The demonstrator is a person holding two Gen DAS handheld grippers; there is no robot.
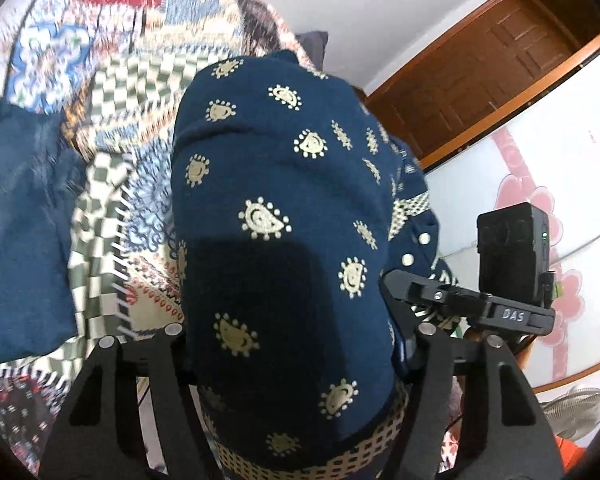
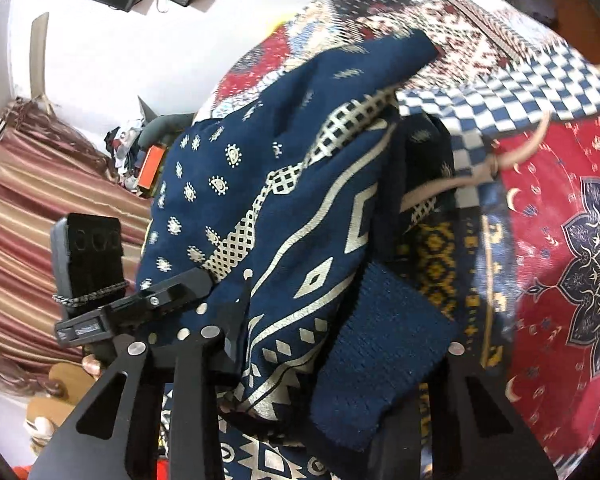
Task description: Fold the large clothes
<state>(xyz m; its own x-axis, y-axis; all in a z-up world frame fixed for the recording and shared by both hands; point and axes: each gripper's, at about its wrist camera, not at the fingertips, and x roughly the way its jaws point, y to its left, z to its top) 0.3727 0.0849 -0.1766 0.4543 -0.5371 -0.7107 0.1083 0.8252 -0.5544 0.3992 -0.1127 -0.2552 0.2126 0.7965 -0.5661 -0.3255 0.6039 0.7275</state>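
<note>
The navy patterned garment (image 1: 284, 208) lies bunched on the patchwork bedspread (image 1: 112, 92), its bulk draped across both my grippers rather than spread flat. I judge it is gathered up this way so that two edges can be lifted together for a fold.

In the left wrist view, the left gripper (image 1: 296, 344) has the paisley-printed body of the cloth mounded between its fingers. The fabric fills the gap, and I read the jaws as pinching that thick fold, though the contact itself is buried under the material.

In the right wrist view, the right gripper (image 2: 340, 344) straddles the geometric-banded panel (image 2: 320, 240) and the ribbed cuff (image 2: 384, 344). These layers pack the space between the fingers, so the jaws are clamped on the garment's hem end, in my judgement.

A drawstring cord (image 2: 516, 156) trails loose onto the bedspread and could snag.

The other gripper's device shows at the edge of each view, so the hands are close together.
</note>
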